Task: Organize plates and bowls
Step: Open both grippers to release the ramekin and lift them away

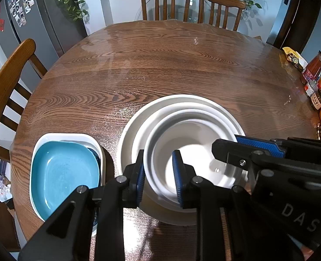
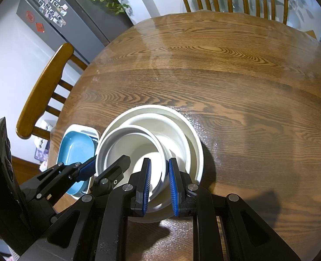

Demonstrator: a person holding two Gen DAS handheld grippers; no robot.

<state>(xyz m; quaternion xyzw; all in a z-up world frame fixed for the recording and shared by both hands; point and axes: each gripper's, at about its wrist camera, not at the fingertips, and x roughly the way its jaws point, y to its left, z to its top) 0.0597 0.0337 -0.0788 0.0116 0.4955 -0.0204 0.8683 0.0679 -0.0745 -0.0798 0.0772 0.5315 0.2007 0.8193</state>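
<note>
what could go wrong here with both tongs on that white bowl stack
1. Both tongs pinch the rim of the top white bowl, the left tongs on one side, the right tongs on the other. Uneven lifting could tilt or drop it.
2. It sits off-centre in the larger white bowls, so shifting it may scrape or drag them.
3. The blue plate stack lies close beside; a sideways swing could knock it.

Three nested round white ceramic bowls (image 1: 182, 117) on the wooden table (image 1: 160, 65), two stacked square dishes (image 1: 62, 169) beside the bowls, three wooden chairs (image 1: 164, 2) around the table
</note>
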